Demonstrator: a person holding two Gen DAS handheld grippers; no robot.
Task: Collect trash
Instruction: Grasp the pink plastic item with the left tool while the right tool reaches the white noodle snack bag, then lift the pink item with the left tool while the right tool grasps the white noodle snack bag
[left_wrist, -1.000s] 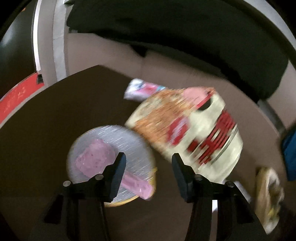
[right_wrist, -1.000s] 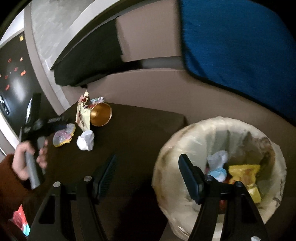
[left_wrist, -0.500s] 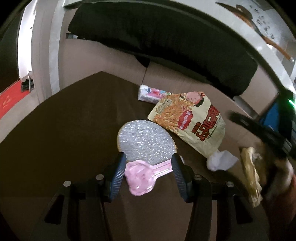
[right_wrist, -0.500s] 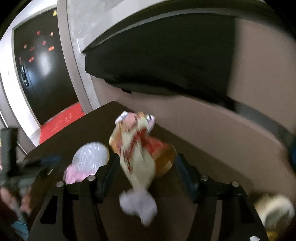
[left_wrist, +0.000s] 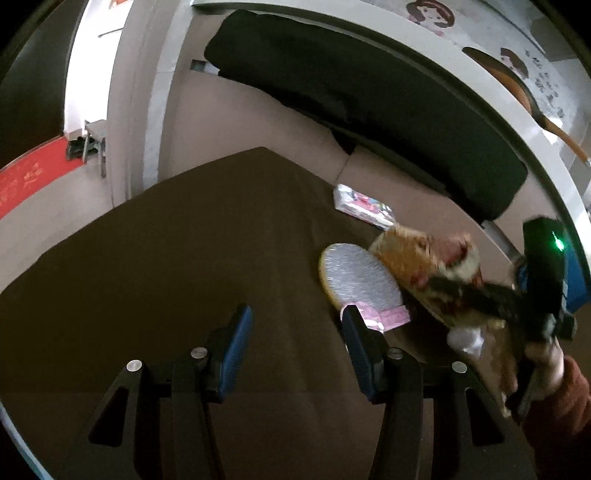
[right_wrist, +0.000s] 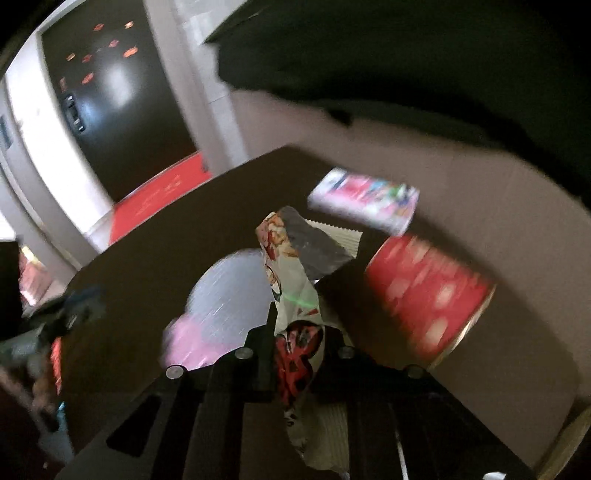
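Dark brown worktop (left_wrist: 177, 258) beside a beige sofa is carrying most of the litter. Left wrist view: left gripper (left_wrist: 295, 332), jaws spread and empty, is hovering by the silver foil lid (left_wrist: 360, 275) and pink wrapper (left_wrist: 384, 316); a colourful packet (left_wrist: 364, 205) is lying behind. Right wrist view: right gripper (right_wrist: 297, 343), jaws having just closed, is pinching the snack bag (right_wrist: 291, 280); a red cup (right_wrist: 424, 295) is lying alongside. Judged early: several pieces are awaiting collection.
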